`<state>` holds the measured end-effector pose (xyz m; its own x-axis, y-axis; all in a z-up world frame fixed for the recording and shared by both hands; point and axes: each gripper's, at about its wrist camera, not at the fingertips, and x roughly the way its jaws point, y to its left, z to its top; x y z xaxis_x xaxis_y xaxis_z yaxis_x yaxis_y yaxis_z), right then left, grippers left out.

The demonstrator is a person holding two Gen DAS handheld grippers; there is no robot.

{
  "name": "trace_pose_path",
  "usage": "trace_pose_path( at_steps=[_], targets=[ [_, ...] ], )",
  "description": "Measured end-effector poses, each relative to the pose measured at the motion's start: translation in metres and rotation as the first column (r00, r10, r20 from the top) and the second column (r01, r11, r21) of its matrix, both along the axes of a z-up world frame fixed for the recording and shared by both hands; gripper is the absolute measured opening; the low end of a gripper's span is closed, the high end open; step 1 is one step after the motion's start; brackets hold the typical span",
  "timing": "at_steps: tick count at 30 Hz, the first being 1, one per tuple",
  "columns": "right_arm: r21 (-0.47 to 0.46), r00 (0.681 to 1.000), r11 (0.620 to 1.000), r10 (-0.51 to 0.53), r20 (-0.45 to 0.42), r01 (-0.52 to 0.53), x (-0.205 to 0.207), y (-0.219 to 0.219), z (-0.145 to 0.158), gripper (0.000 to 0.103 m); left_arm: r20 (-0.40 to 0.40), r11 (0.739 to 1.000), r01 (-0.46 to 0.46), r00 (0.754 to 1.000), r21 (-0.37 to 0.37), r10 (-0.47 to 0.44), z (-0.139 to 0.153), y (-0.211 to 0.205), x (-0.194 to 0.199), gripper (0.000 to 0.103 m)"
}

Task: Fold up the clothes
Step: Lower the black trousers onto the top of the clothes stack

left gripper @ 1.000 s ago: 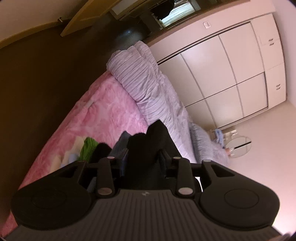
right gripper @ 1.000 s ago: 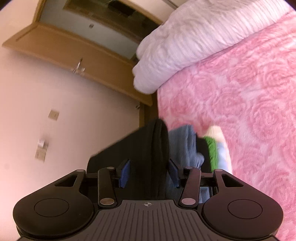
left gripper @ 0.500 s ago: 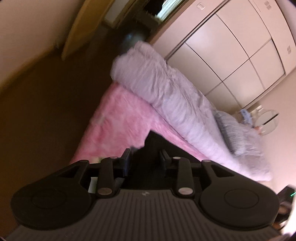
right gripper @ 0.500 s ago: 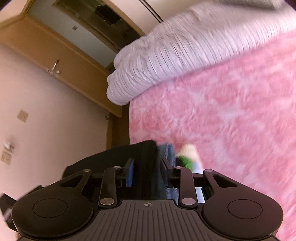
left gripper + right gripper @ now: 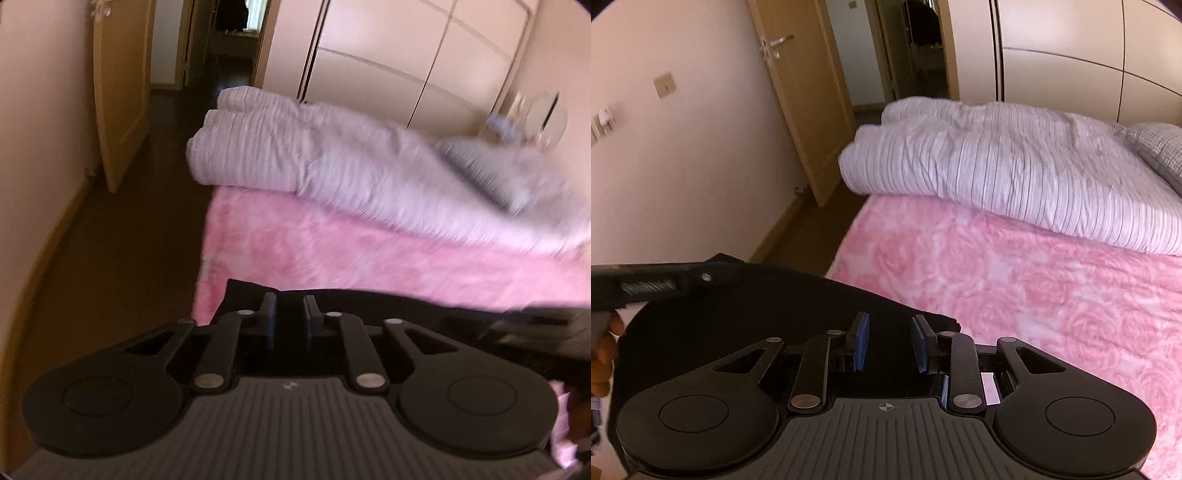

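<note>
the pink bed cover (image 5: 1015, 288) is lying under the black garment (image 5: 768, 310), which is hanging stretched between both tongs at the near edge. the left gripper (image 5: 290, 317) is closing on it; the right gripper (image 5: 889, 341) is pinching it. lowering both ends evenly should be keeping the fold straight.

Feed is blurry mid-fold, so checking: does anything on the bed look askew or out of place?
Nothing stands out. The black garment spans both tongs over the pink blanket. The striped duvet is bunched along the far side, not spilled or damaged.
</note>
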<state>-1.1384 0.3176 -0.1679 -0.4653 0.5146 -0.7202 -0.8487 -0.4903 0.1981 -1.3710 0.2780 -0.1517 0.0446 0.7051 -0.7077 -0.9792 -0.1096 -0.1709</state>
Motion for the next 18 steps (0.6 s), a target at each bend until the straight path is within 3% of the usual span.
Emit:
trace_pose_path(
  at_steps=[1,6,10,15,18],
  targets=[
    [-0.009,1.0,1.0,0.0,-0.001,0.0,-0.002,0.001,-0.005,0.03,-0.016,1.0,-0.006,1.0,-0.004,0.006,-0.007,0.001,0.001,0.01],
    [-0.075,1.0,0.997,-0.002,-0.012,0.001,0.0,0.011,-0.01,0.03,0.062,0.999,-0.023,0.998,-0.022,0.025,-0.007,0.006,-0.01,0.01],
    [-0.082,0.996,0.996,-0.027,-0.091,0.019,0.02,0.016,0.016,0.03,0.09,0.999,-0.044,0.995,0.008,0.043,0.019,-0.012,-0.018,0.01],
    [-0.039,0.991,0.999,0.0,-0.133,-0.005,0.038,-0.023,0.049,0.03,0.126,0.99,-0.141,0.982,-0.007,0.141,0.047,-0.059,-0.022,0.011],
    [-0.021,0.993,0.998,0.058,-0.102,-0.061,0.039,-0.055,0.057,0.03,0.121,0.983,-0.179,0.975,-0.049,0.184,0.054,-0.092,-0.016,0.014]
  ],
)
